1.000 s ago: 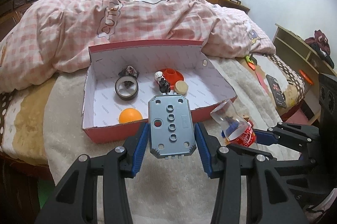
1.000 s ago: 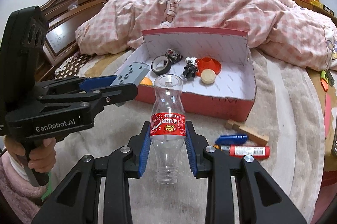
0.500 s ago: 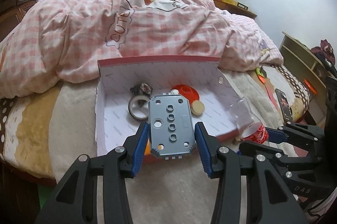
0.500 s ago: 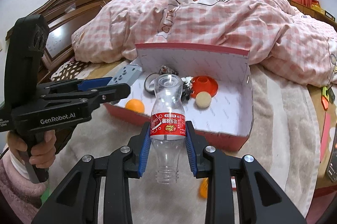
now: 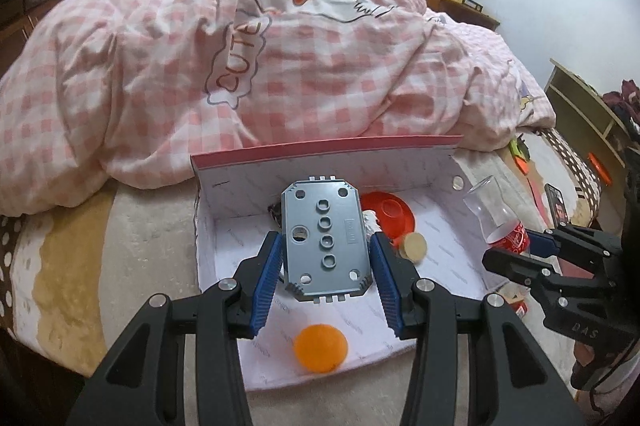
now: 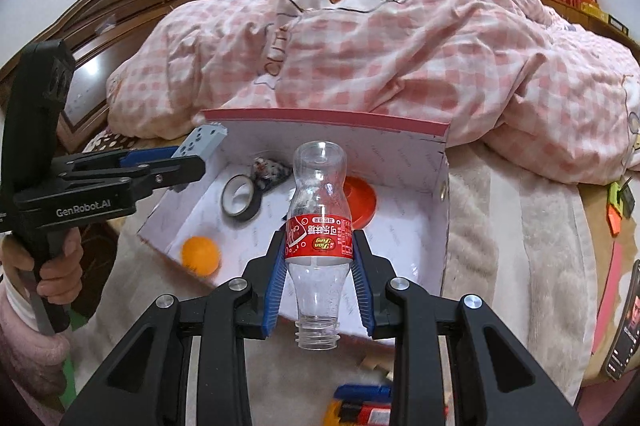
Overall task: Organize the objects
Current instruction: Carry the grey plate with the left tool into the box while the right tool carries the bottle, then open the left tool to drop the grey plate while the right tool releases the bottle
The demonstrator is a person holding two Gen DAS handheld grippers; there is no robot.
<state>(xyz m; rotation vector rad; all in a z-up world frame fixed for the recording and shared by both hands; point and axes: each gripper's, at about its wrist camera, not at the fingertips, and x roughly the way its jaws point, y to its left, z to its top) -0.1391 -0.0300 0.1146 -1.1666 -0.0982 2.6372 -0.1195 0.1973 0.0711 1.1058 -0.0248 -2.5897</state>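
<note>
Left gripper [image 5: 326, 262] clamps grey plate [image 5: 325, 240]; right gripper [image 6: 319, 280] clamps bottle [image 6: 319, 226] over box [image 6: 438, 222].

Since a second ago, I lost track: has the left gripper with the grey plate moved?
Yes. The left gripper has carried the grey plate forward over the red box; earlier it hung short of the near wall.

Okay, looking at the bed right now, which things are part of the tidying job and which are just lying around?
Part of the job:
- grey toy plate, in the left gripper
- empty plastic bottle, in the right gripper
- red box
- orange ball, tape roll, orange disc, already in the box

Lying about:
- checked duvet
- phone
</note>
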